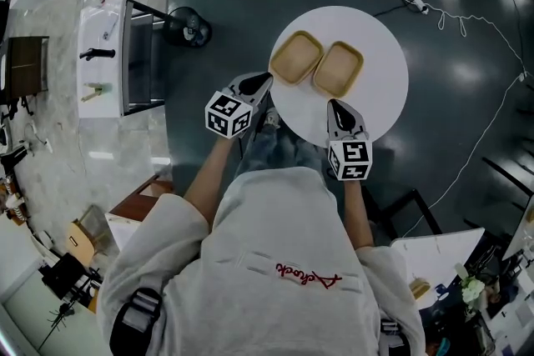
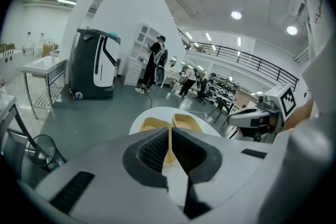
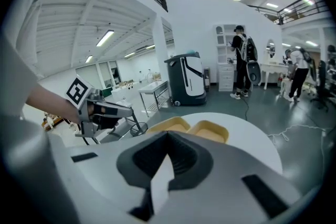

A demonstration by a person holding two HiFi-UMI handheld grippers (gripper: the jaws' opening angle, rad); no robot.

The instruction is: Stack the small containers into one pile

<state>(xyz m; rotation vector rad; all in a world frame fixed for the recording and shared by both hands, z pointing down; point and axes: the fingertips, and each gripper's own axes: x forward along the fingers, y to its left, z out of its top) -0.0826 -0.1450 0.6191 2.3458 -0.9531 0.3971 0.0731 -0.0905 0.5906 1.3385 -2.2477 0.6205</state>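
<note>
**Both grippers clenched and empty, containers still side by side**

Your left gripper (image 1: 264, 81) sits at the 9 o'clock rim of the round white table (image 1: 380, 37). Its jaws are pressed together with nothing between them, and in the left gripper view (image 2: 169, 132) the two dark pads meet along a thin seam. Its tip is just beside the left container (image 1: 296, 57), at that container's 8 o'clock, but not touching it.

Your right gripper (image 1: 333, 104) comes in from the table's 6 o'clock. Its jaws are also closed on nothing, as the right gripper view (image 3: 167, 138) shows plainly. It points at the right container (image 1: 338, 68) and stops just short of the near rim.

The two small tan containers lie open side up, side by side, not stacked. One is at the table's centre and the other is toward 10 o'clock. Their neighbouring edges run close together — whether they actually touch can't be made out. From the left gripper they appear straight ahead beyond the jaws (image 2: 152, 124) (image 2: 188, 121), and from the right gripper likewise (image 3: 167, 125) (image 3: 212, 131).

Off the table, a black floor fan (image 1: 190, 27) stands at 9 o'clock on the dark floor, and a white cable (image 1: 467, 21) trails at 2 o'clock.
</note>
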